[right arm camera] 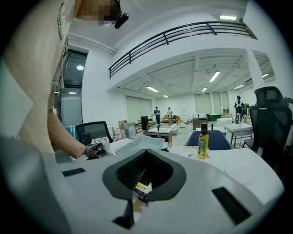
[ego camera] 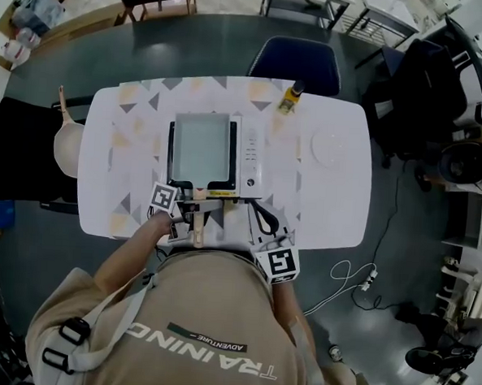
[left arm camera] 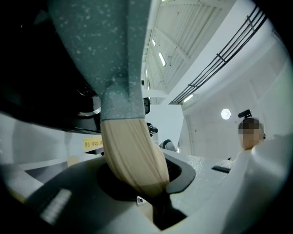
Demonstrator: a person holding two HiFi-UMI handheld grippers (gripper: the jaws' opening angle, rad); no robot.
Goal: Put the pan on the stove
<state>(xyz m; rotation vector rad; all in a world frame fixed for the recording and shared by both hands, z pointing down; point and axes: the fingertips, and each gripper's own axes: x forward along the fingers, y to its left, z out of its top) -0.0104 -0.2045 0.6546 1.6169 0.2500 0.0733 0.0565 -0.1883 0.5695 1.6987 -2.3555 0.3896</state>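
Observation:
A square grey speckled pan [ego camera: 201, 149] lies over the burner side of the white portable stove [ego camera: 251, 160] in the middle of the table. I cannot tell whether it rests on the stove or is held just above it. Its wooden handle [ego camera: 198, 226] points toward me. My left gripper [ego camera: 182, 217] is shut on that handle [left arm camera: 132, 155], and the pan's grey underside [left arm camera: 105, 41] fills the upper left of the left gripper view. My right gripper [ego camera: 265, 222] hangs at the table's near edge, to the right of the handle. It [right arm camera: 137, 192] is shut with nothing in it.
A yellow oil bottle [ego camera: 292, 95] stands at the far edge of the white patterned table [ego camera: 338, 210], with a white plate [ego camera: 329, 147] to the right of the stove. A blue chair [ego camera: 296, 65] is behind the table and a black chair [ego camera: 24, 150] at its left end.

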